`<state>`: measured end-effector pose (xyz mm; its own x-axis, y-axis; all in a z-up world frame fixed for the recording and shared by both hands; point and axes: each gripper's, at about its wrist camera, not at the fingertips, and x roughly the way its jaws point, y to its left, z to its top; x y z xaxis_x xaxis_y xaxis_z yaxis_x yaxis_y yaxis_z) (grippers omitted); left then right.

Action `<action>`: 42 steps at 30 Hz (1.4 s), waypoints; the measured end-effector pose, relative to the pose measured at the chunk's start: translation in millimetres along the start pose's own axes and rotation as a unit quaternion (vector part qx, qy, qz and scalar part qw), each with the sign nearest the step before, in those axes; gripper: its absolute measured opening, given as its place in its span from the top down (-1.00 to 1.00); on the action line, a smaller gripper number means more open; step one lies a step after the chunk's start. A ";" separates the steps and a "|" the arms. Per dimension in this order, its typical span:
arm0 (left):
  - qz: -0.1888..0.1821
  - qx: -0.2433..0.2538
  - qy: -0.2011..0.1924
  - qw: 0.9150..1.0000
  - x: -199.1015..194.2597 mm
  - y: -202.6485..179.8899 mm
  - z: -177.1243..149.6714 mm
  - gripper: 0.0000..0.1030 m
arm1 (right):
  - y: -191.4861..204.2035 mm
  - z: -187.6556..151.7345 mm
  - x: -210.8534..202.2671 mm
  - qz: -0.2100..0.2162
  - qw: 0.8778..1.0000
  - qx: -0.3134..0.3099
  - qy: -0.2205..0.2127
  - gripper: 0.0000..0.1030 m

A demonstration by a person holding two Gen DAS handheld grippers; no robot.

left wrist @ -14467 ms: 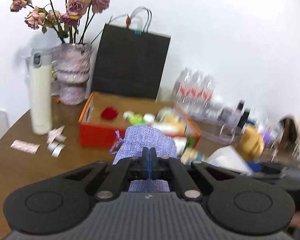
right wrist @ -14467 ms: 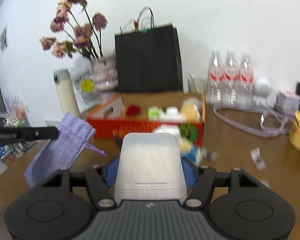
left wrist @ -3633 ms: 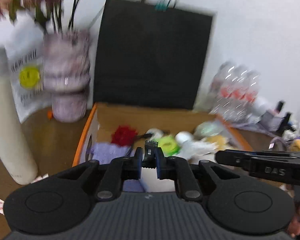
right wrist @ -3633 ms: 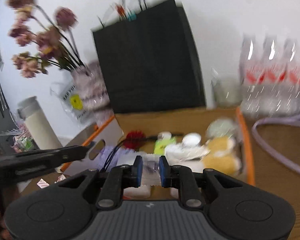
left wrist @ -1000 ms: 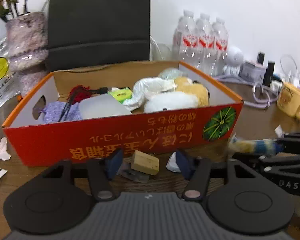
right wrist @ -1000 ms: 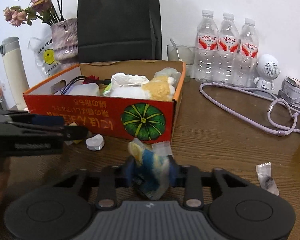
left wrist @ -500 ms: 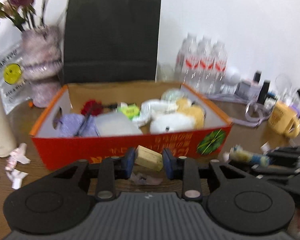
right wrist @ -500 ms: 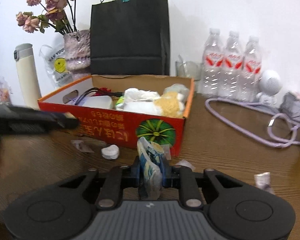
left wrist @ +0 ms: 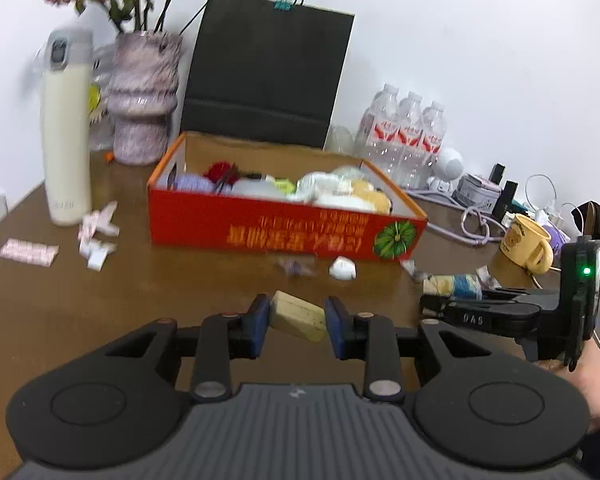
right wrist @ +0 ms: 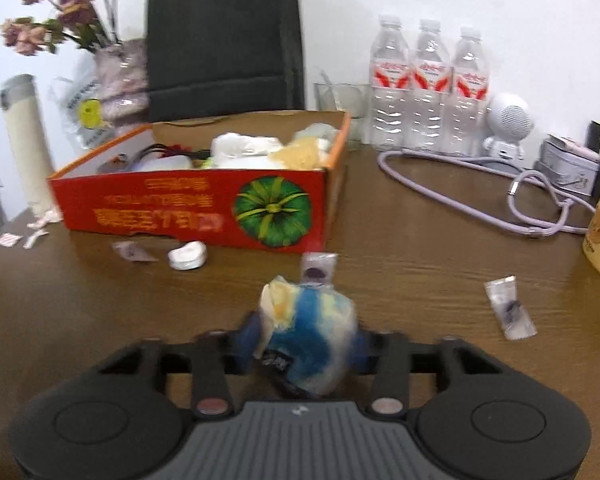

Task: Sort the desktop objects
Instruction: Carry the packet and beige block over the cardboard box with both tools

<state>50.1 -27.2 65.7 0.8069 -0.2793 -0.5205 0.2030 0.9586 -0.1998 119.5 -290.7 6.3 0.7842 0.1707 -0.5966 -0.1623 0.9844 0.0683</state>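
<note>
A tan eraser-like block (left wrist: 298, 317) sits tilted between the blue-padded fingers of the left gripper (left wrist: 297, 322), which press on both its ends, above the brown table (left wrist: 160, 280). The right gripper (right wrist: 305, 340) clamps a crumpled blue-and-yellow wrapped packet (right wrist: 308, 332), its fingers narrowed around the bundle. Beyond both, the orange cardboard box (left wrist: 260, 230) stands filled with sorted items, a small white object (left wrist: 343, 268) lying just before it.
</note>
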 end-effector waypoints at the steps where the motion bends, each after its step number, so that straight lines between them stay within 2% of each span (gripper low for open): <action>1: -0.001 -0.003 0.003 1.000 -1.3 0.6 -3.2 0.39 | 3.6 -3.3 -3.9 0.008 1.000 0.001 -0.002 0.72; 4: -0.003 -0.006 0.002 1.000 -8.3 -0.3 -7.8 0.39 | 15.2 -12.2 -15.5 0.016 1.000 0.001 -0.003 0.72; 8: -0.022 -0.008 -0.006 1.000 -18.1 -6.6 -11.5 0.39 | 34.7 -28.2 -38.6 0.053 0.998 0.018 0.008 0.71; 11: -0.027 0.001 -0.003 1.000 -21.1 -13.7 -15.6 0.39 | 62.0 -44.3 -55.9 0.034 0.999 -0.038 0.000 0.71; 15: -0.038 0.003 -0.011 0.999 -31.7 -20.3 -17.5 0.39 | 82.6 -56.5 -73.7 0.037 0.997 -0.061 0.000 0.70; 24: -0.024 -0.001 -0.026 0.999 -54.4 -14.5 -21.0 0.39 | 88.0 -71.0 -92.3 0.049 0.999 -0.022 -0.001 0.76; 27: -0.020 -0.005 -0.030 0.999 -57.7 -8.8 -21.0 0.39 | 94.8 -75.1 -103.9 0.034 0.999 -0.032 -0.024 0.77; 33: 0.003 -0.015 -0.040 0.999 -57.7 1.7 -10.5 0.39 | 117.4 -50.6 -132.2 0.036 0.990 -0.077 -0.108 0.77; 38: 0.020 -0.027 -0.066 0.997 -63.0 18.4 8.2 0.39 | 121.2 -3.2 -130.5 0.056 0.984 -0.088 -0.143 0.77; 42: 0.023 -0.024 -0.086 0.996 -56.4 27.9 35.2 0.39 | 118.9 39.5 -118.6 0.065 0.980 -0.092 -0.164 0.77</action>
<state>29.8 17.2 118.7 0.8989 -0.2179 -0.3801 0.1404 0.9650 -0.2214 30.9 -192.2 116.8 0.8951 0.3294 -0.3005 -0.3561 0.9337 -0.0369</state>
